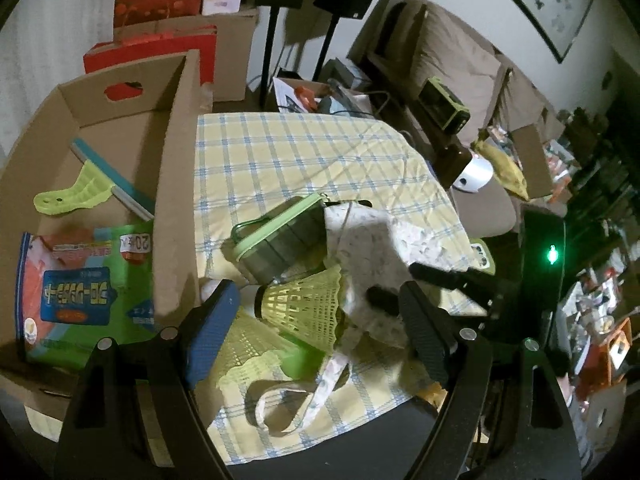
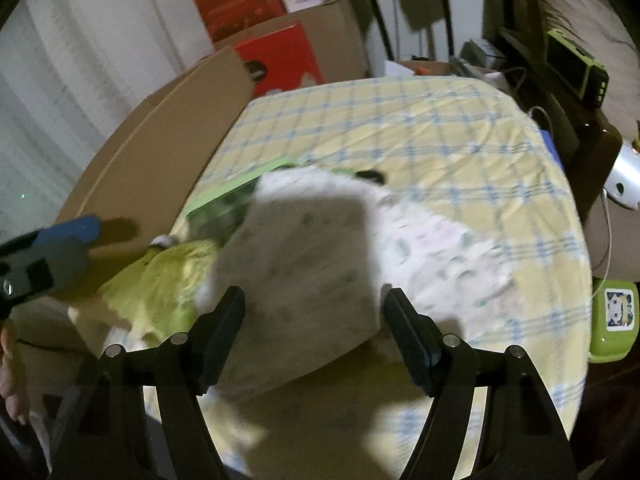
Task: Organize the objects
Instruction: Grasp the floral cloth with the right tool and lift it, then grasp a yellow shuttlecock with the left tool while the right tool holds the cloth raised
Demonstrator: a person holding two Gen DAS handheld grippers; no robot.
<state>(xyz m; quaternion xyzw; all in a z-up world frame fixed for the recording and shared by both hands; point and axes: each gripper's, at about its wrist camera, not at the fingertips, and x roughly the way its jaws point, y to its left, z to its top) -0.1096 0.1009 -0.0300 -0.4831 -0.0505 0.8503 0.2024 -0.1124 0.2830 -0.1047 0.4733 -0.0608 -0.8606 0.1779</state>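
Right, down on the counter point(image 1: 280, 152), spread with a yellow-and-blue checked cloth, sits a jumble: a white cloth bag point(image 1: 360, 240) with a faint small print and looped handles, draped over a dark lunch box point(image 1: 280, 236) with a pale green rim. Just in front lie two yellow-green mesh pieces, one cone-shaped like a big shuttlecock point(image 1: 308, 304), the other flatter point(image 1: 256, 344) and partly behind a blue-padded finger.

Left gripper point(image 1: 316, 328) hovers over that pile, jaws standing wide, nothing pinched between them. Right gripper point(image 2: 314, 332) is above the bag point(image 2: 304, 248), jaws apart and straddling its shadowed fold, pads not pressing on it; that view is smeared with blur, so the print and the box beneath barely read.

Off to the counter's left side, one open cardboard box point(image 1: 176, 168) holds three things: a green-and-blue packet point(image 1: 88, 288) with printed text, a lime green plastic scoop-like piece point(image 1: 76, 196), and a teal-edged flat strip point(image 1: 116, 184) whose lower end disappears behind the box wall. What the bag contains cannot be told. A small green case point(image 2: 614, 320) sits beside the counter, at its right edge.
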